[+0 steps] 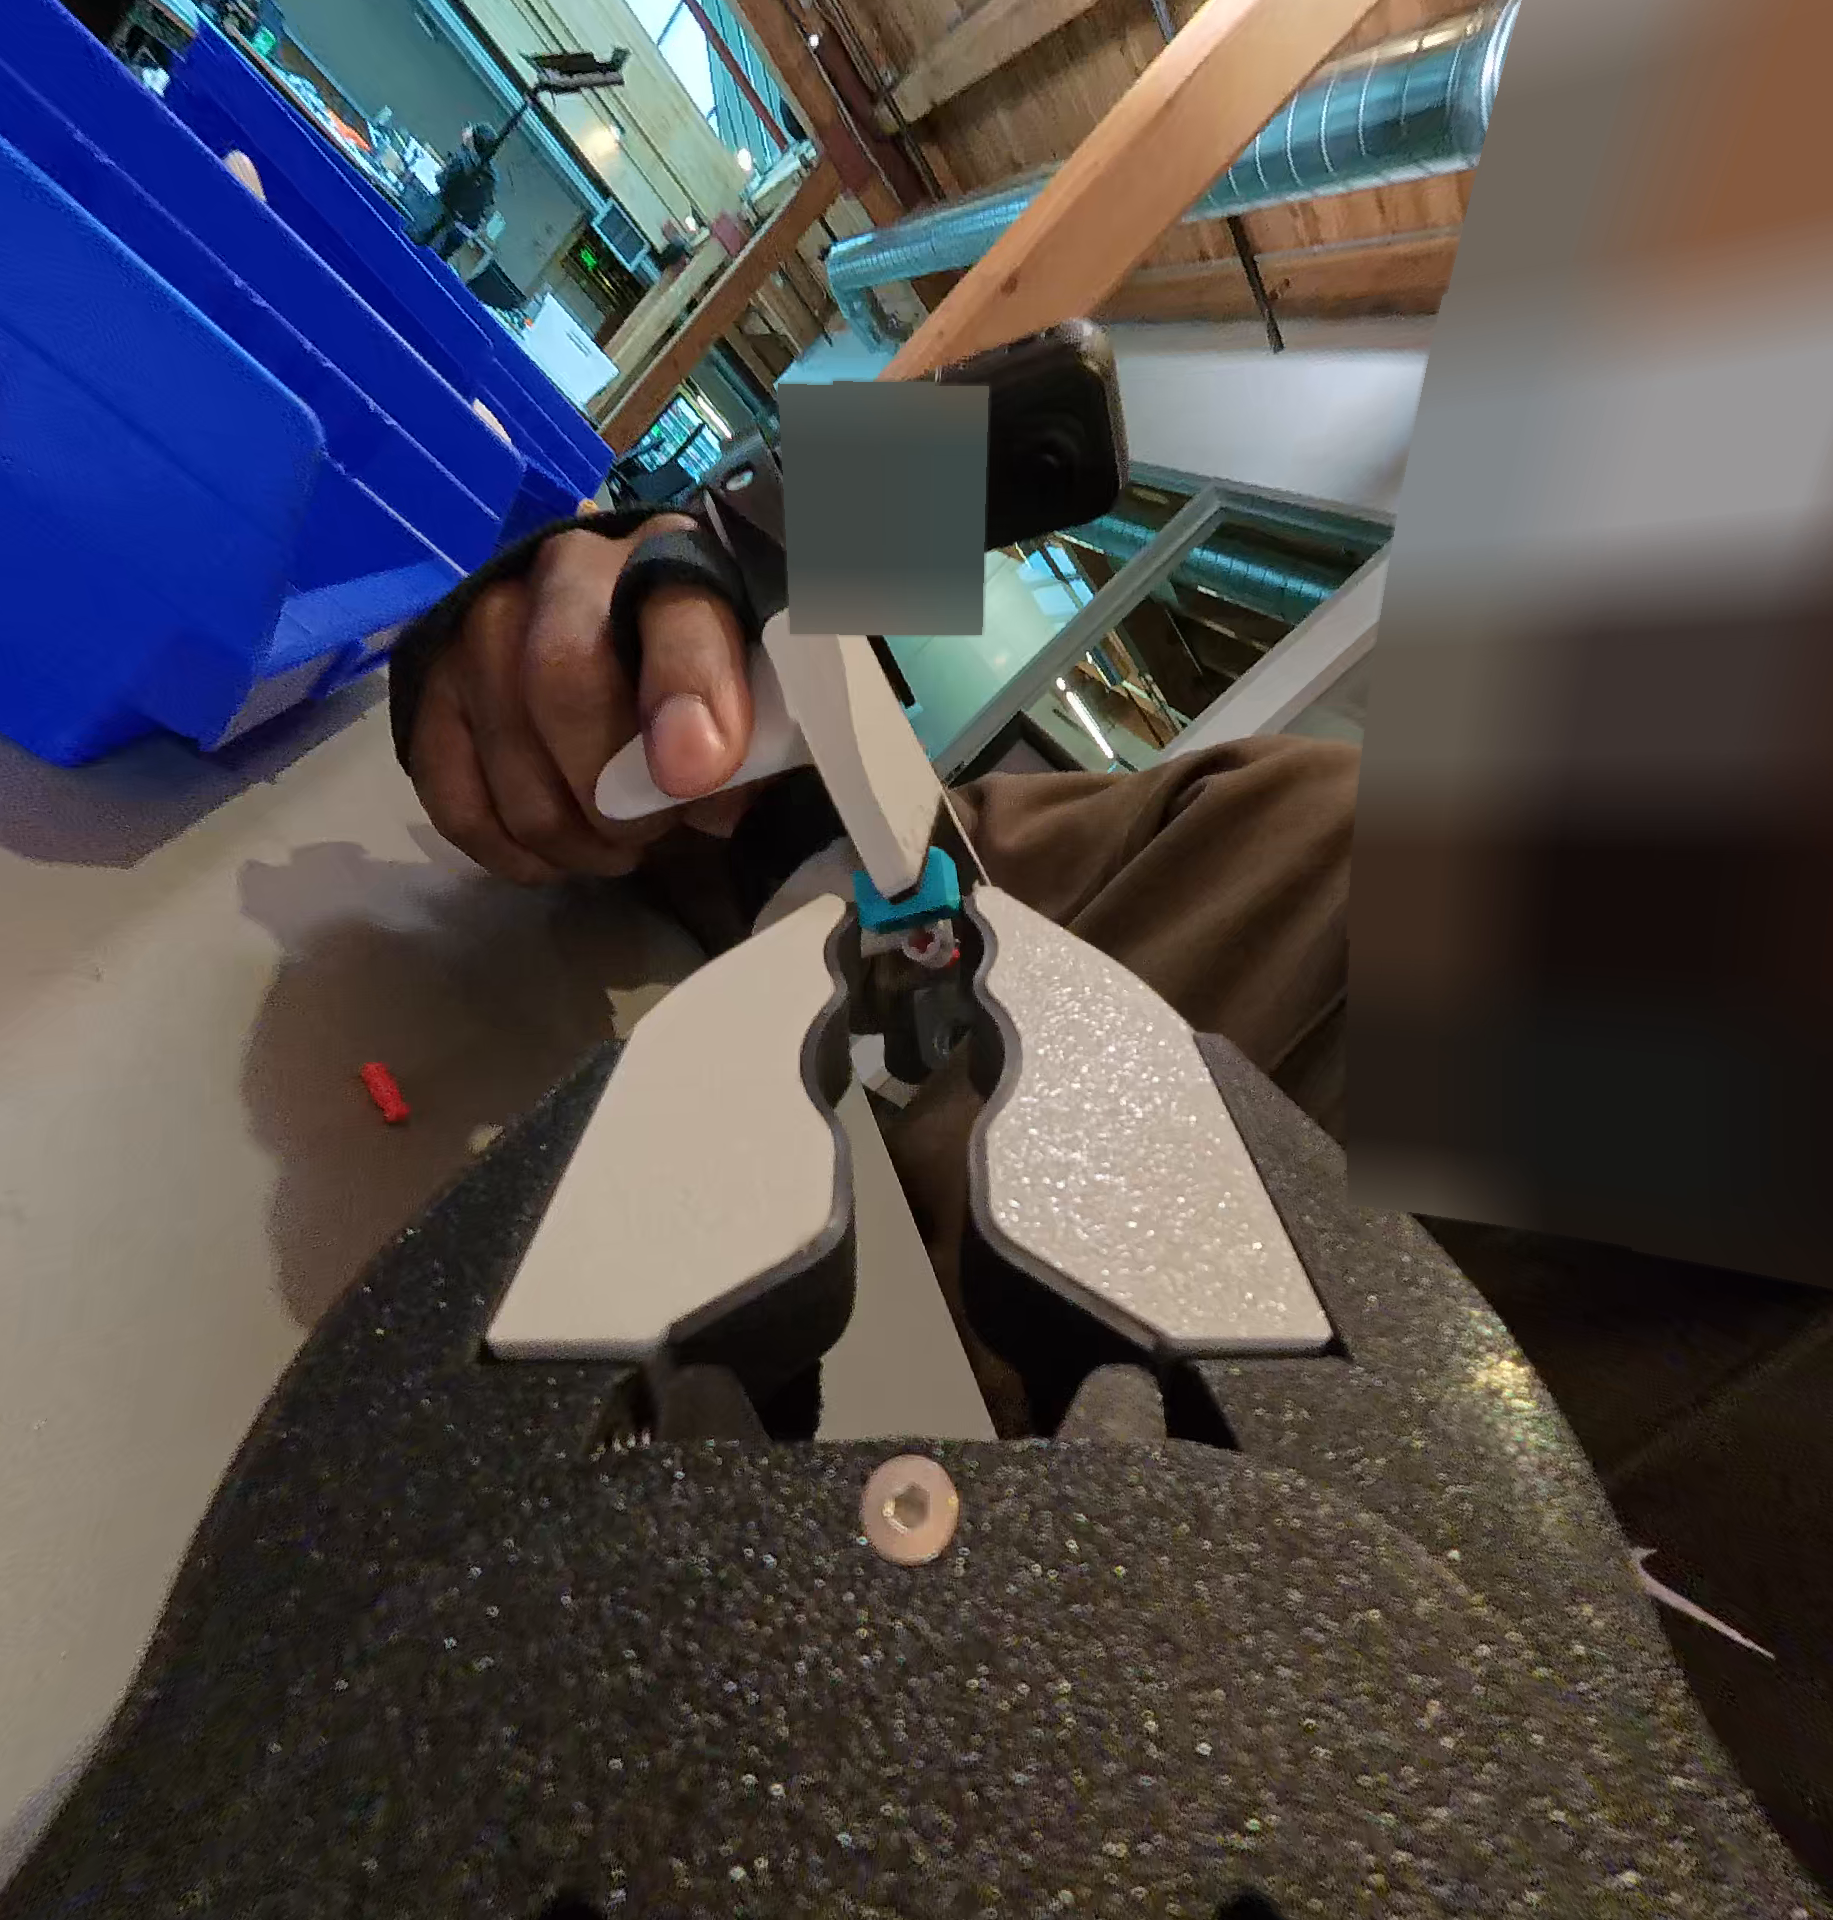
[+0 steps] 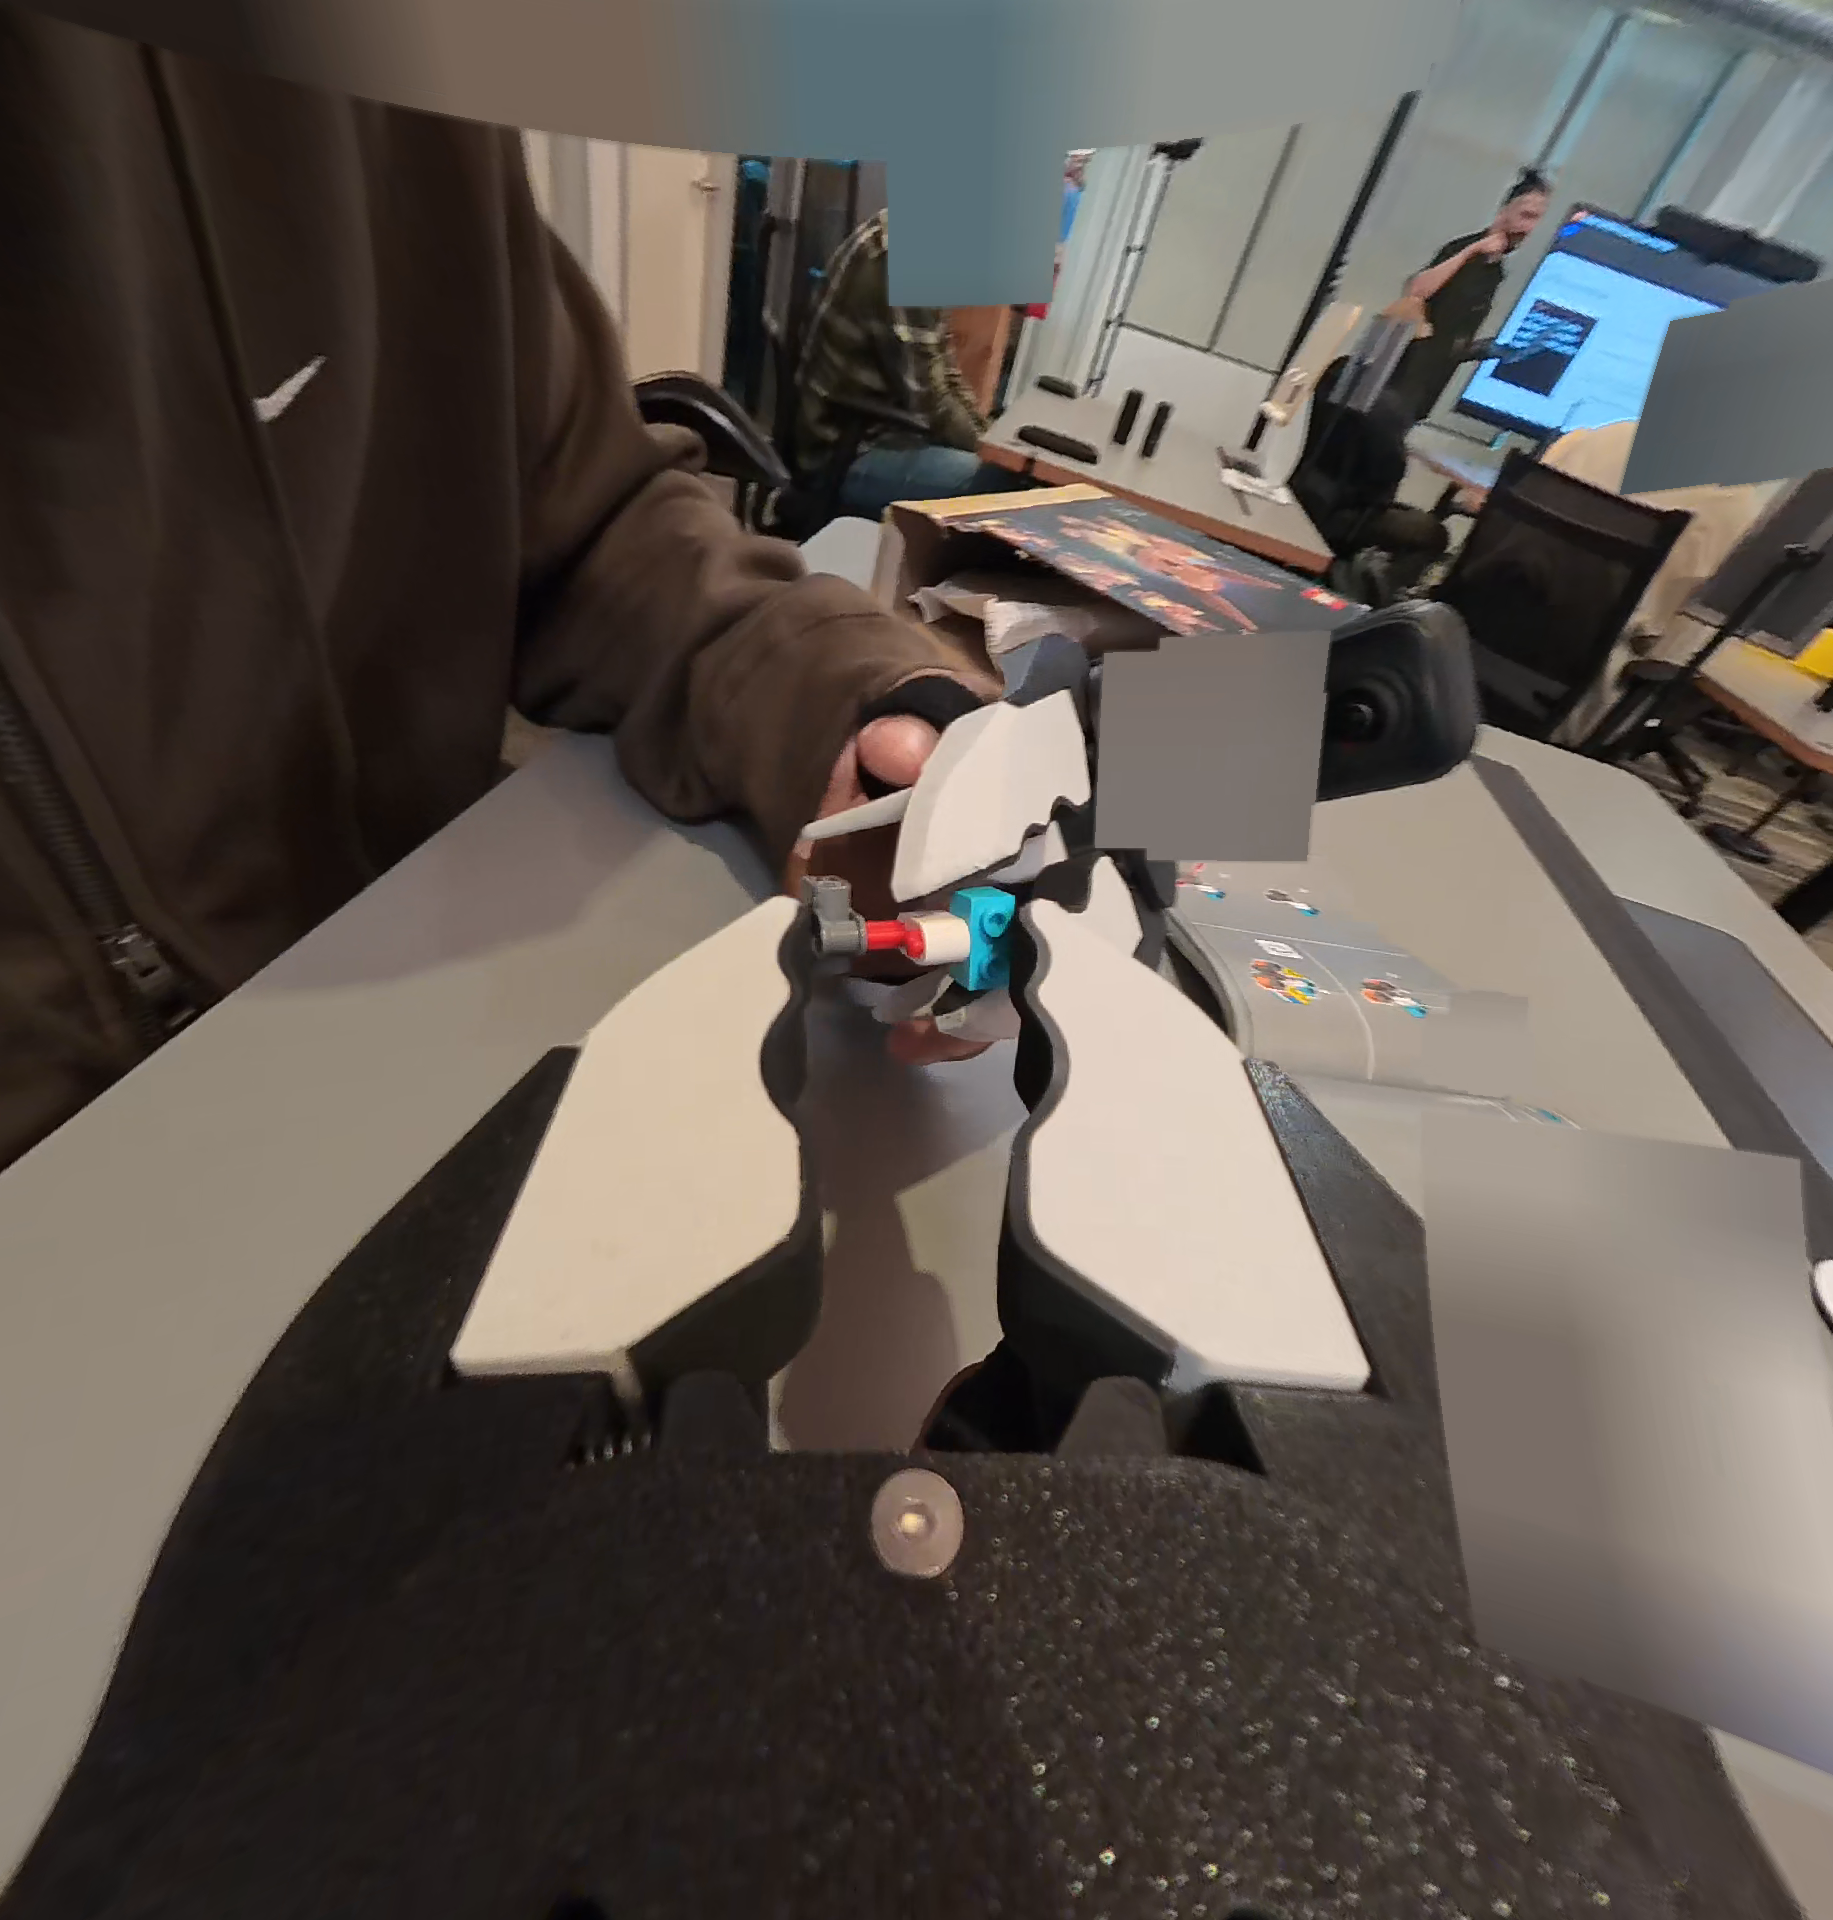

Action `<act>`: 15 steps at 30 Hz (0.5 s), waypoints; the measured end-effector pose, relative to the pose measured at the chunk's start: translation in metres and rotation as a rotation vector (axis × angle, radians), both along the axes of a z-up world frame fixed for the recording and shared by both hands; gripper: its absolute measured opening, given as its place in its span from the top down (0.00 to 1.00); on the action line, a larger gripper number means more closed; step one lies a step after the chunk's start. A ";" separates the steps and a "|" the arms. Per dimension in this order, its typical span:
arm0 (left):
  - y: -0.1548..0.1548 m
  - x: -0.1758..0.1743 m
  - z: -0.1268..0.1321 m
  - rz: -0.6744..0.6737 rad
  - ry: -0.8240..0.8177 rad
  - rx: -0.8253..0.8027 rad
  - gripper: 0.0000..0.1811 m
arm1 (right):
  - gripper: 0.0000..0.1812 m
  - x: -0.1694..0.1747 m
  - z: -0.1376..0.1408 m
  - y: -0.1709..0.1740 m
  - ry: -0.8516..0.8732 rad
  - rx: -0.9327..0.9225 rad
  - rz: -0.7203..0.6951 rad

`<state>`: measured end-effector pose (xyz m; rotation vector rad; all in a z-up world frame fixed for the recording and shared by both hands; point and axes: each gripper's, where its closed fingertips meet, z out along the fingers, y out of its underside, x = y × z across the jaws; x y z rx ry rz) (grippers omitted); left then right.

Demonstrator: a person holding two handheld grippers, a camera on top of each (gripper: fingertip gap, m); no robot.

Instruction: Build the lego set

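Right gripper [image 2: 907, 940] fingers pinch the small teal-red-grey lego assembly [image 2: 917, 935]; left gripper [image 1: 907, 935] clamps its teal brick end too. Push straight, don't twist.

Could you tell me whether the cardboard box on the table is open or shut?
Open: the box has its flap lifted, and crumpled paper shows at its mouth.

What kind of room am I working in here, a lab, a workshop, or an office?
Most likely a shared office or lab workspace. The right wrist view shows a wall screen, office chairs and long desks; the left wrist view shows stacked blue bins and bare ceiling ducts.
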<state>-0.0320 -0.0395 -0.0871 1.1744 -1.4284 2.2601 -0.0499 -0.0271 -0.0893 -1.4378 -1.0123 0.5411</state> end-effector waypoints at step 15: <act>0.028 0.014 0.011 0.154 0.018 -0.162 0.93 | 0.80 0.018 0.013 0.025 0.001 0.185 -0.250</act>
